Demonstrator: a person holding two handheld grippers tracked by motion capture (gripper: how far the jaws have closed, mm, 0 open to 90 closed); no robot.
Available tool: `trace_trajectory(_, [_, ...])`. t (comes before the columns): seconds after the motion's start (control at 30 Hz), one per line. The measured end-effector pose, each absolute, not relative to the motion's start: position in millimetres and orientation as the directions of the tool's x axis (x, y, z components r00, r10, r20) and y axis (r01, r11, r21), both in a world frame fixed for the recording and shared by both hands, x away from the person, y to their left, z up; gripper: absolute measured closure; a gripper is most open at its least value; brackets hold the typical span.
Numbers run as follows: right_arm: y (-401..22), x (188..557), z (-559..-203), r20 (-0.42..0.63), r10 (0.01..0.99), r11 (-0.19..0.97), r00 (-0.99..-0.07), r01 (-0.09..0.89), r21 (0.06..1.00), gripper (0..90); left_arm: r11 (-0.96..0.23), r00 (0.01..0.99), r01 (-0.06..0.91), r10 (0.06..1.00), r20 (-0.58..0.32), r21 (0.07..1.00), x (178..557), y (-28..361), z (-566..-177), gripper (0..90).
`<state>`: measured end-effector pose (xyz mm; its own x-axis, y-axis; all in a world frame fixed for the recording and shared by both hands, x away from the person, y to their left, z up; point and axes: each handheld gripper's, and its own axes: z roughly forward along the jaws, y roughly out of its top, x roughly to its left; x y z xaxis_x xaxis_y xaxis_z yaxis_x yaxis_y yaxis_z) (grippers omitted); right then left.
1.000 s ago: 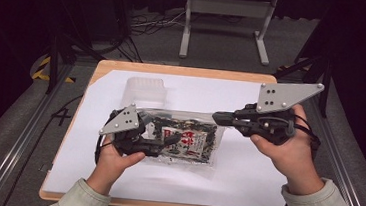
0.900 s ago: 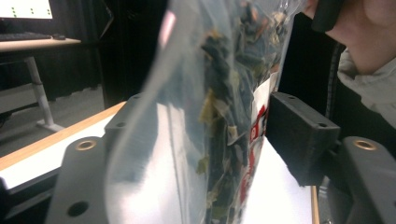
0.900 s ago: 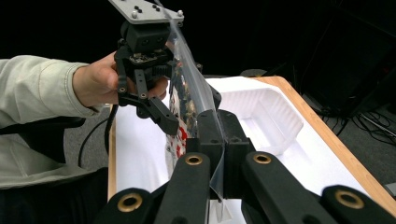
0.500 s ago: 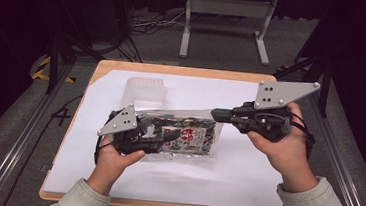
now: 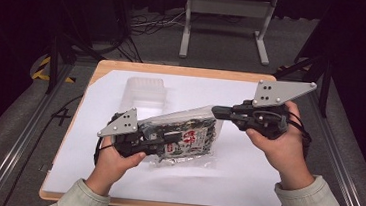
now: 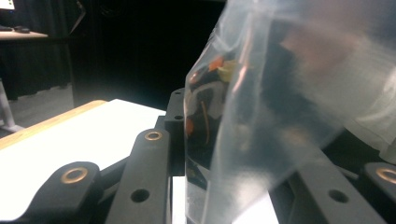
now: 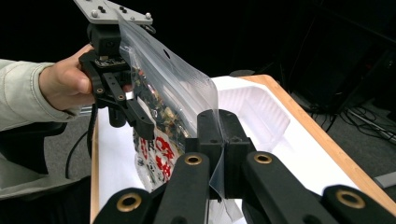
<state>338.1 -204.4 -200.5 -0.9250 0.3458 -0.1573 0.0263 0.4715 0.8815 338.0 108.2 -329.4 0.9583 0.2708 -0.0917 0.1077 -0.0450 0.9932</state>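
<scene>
Clear plastic bag [image 5: 183, 135] w/ dark contents and a red-and-white label sits mid-table, held up between both grippers; near-left end low, top far-right corner lifted. In the high view its lower edge looks to be at or just above the white sheet [image 5: 245, 173]; can't tell if touching.

Right gripper [image 5: 216, 110], at the bag's far-right corner: jaws closed tight on the clear top edge of the bag. Right gripper view confirms this: the two black jaws meet w/ the plastic film [image 7: 187, 93] pinched between them, bag stretching away toward the other gripper.

Left gripper [image 5: 173, 138] grips the bag's left side, jaws lying across the printed face. In the left gripper view the bag [image 6: 261, 116] fills the gap between the jaws, which stand narrow around it; film blurred close to lens. Right gripper view shows the left gripper [image 7: 140, 122] farther off, held by the left hand [image 7: 65, 84], jaws clamped over the bag.

Left hand [image 5: 113, 159] comes in from near-left, right hand [image 5: 280, 146] from near-right, both w/ pale sleeves.

Beyond the bag, far-left on the sheet: a clear plastic tray [image 5: 145, 90], apart from the bag. White sheet covers most of the wooden table [image 5: 174, 70]. Dark floor w/ cables and a grey metal stand [image 5: 227, 9] behind the table.
</scene>
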Motion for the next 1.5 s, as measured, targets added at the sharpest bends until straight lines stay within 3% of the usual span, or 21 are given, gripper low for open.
trace_trajectory(0.27, [-208.7,337.7,-200.2,-0.178,0.359,0.46,-0.916,0.008,0.888,84.0,-0.044,0.959,0.133,0.258,-0.117,0.99,338.0,106.4,-325.3,71.7])
trace_trajectory(0.53, [-224.5,337.7,-197.9,-0.209,0.458,0.391,-0.864,-0.015,0.92,57.4,-0.006,0.951,0.163,0.269,-0.155,0.987,345.7,107.3,-324.6,72.0])
trace_trajectory(0.67, [-240.5,337.9,-196.8,-0.191,0.517,0.346,-0.835,-0.001,0.938,50.9,0.029,0.945,0.167,0.279,-0.169,0.985,355.6,108.2,-319.3,72.0])
trace_trajectory(1.03, [-272.1,342.5,-212.8,-0.11,0.576,0.276,-0.81,0.066,0.959,46.8,0.052,0.922,0.143,0.356,-0.152,0.988,377.6,117.8,-292.2,71.9])
trace_trajectory(1.5, [-294.9,346.7,-279.5,-0.092,0.69,0.282,-0.718,0.15,0.948,47.2,0.062,0.849,0.132,0.508,-0.145,0.989,409.0,138.4,-273.8,71.9])
